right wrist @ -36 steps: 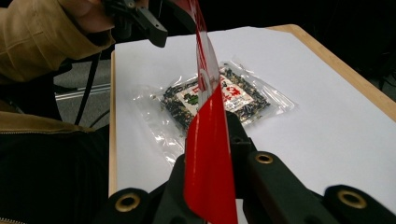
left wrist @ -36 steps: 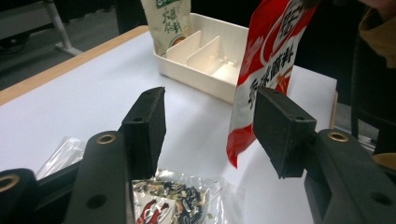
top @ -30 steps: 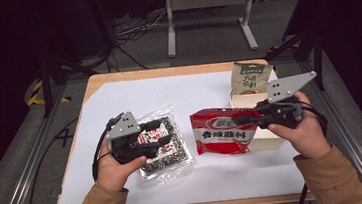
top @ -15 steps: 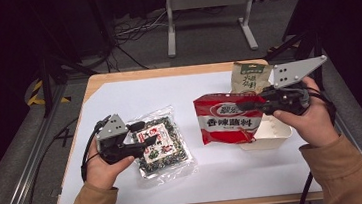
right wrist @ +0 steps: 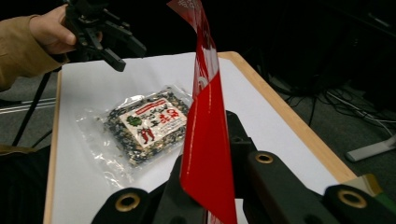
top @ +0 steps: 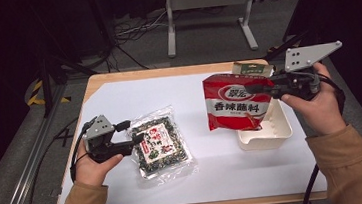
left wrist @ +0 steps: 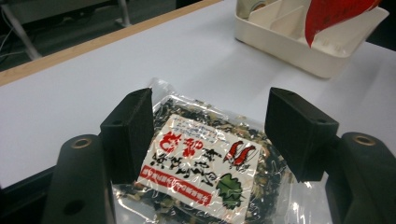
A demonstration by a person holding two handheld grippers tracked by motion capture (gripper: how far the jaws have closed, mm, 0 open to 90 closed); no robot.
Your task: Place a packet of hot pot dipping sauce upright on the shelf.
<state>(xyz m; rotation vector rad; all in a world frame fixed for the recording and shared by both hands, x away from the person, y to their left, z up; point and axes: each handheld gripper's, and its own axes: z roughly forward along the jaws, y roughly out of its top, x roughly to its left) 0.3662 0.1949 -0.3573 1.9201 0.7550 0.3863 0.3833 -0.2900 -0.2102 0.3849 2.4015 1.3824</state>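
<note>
Red and glossy, the seasoning packet [top: 239, 107] hangs above my white tray [top: 267, 135], clenched in my right gripper [top: 255, 89]. My left gripper [top: 133, 141], jaws just opening, straddles the clear seaweed bag [top: 161, 146] lying flat.

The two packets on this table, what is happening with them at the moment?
A person works with a gripper in each hand. The right gripper is shut on the red packet and holds it in the air above the white tray. The left gripper has just been opening its jaws; they stand apart over the clear seaweed packet, which lies flat on the white table sheet without the pads pressing on it. A green and beige carton stands behind the tray.
</note>
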